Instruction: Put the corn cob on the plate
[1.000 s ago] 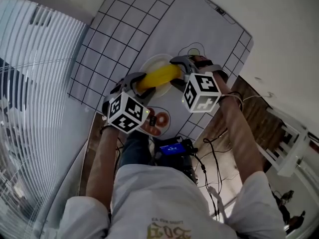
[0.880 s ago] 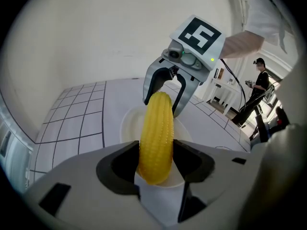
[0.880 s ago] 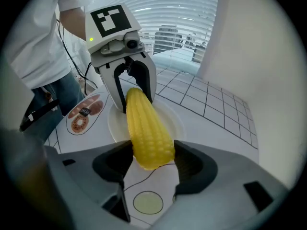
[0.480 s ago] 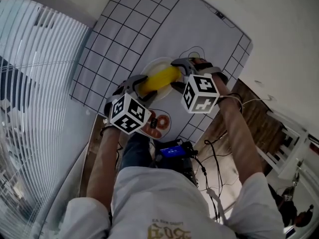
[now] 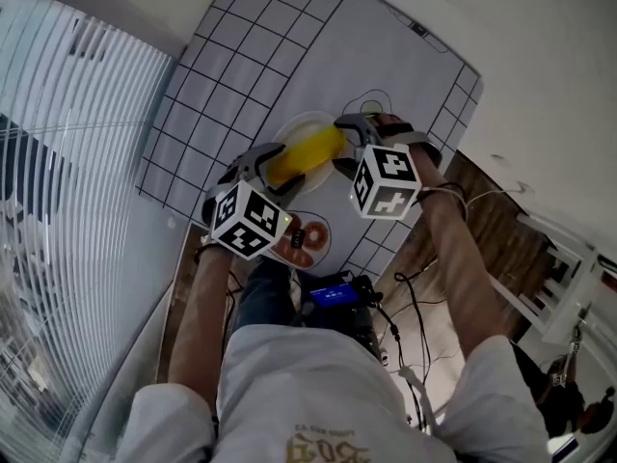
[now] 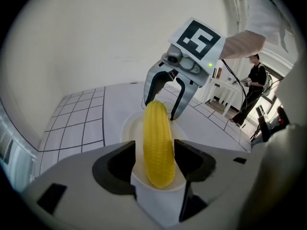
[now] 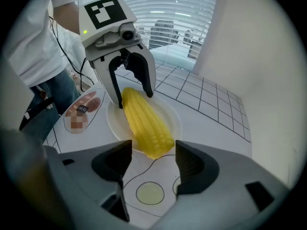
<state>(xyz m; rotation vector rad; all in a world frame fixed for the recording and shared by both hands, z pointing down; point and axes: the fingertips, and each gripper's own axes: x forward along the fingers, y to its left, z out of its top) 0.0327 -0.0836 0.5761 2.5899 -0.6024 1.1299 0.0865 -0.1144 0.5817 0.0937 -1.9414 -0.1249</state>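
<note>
1. While we hold the left tool (image 6: 154, 169) and the right tool (image 7: 153, 166) over the white bench (image 5: 241, 66) with its black grid lines, the yellow corn cob (image 6: 157, 143) lies on the round white plate (image 7: 172, 121).
2. We see the cob stretched across the plate, running from one tool towards the other. The end nearest the right tool juts out past the rim.
3. Our left tool stands wide, and its jaws have just been opening. One end of the cob sits between them, with a clear gap at one pad and the other pad just beside the kernels.
4. Our right tool stands wide as well, its jaws also just opened. The other end of the cob lies just ahead of the gap between them and touches neither pad.
5. From the head view we see both tools angled down at the plate from opposite ends of the cob. The left tool's black-and-white marker cube (image 5: 249, 220) and the right tool's marker cube (image 5: 388, 179) face up at us.
6. We see a thin black printed outline with a pale yellow-green circle (image 7: 149, 193) on the bench beneath the right tool, just beside the plate.
7. An oval print with reddish-brown shapes (image 5: 307, 239) lies on the bench near the plate, next to the left tool's cube.
8. White slatted blinds (image 5: 67, 162) fill the left side of the head view.
</note>
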